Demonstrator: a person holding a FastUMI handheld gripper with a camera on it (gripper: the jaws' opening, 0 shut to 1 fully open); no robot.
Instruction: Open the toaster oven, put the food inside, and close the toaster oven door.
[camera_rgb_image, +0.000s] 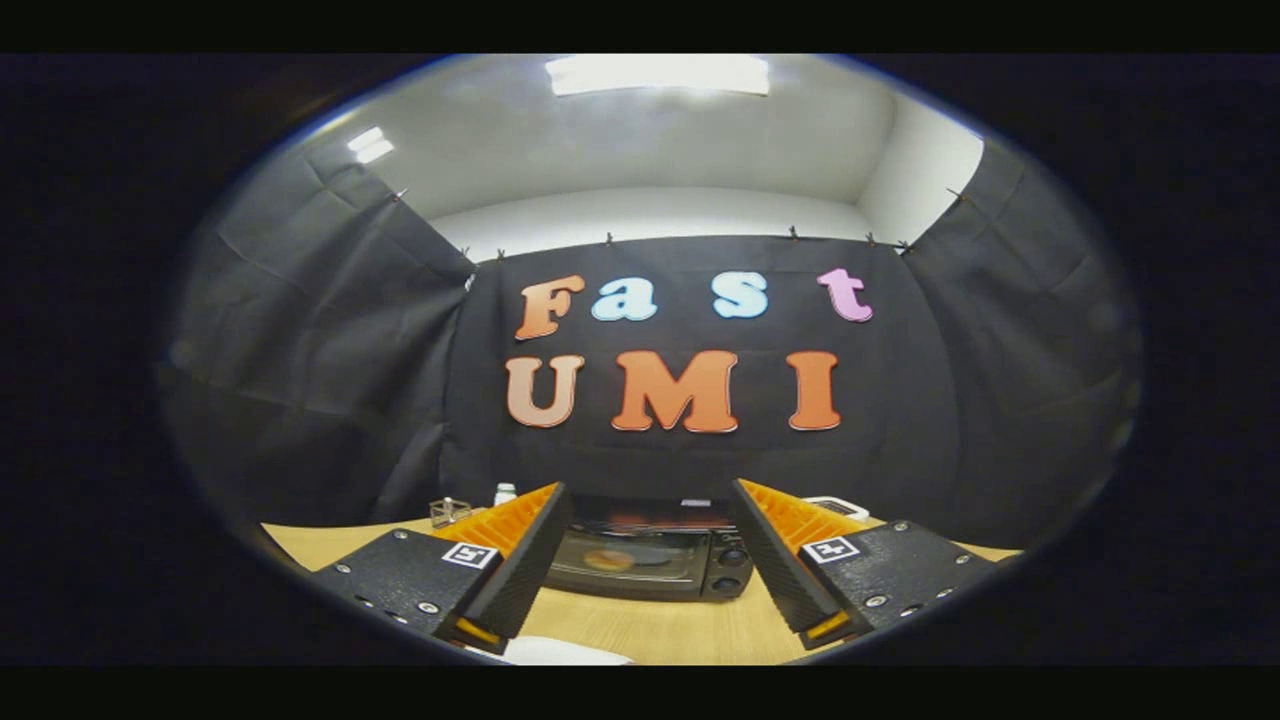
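Hand-held gripper (650, 540) fingers apart; toaster oven (650, 560) beyond, door closed.

Bright ceiling panel (658, 74) overhead (slightly blown out); edges curve, dim.

The hand-held gripper (648, 500) was held level and pointed straight ahead, its two fingers (520, 560) spread wide apart with nothing between the pads. Each finger was black with a ribbed inner face and an orange outer side, and each black mount behind carried a small square marker.
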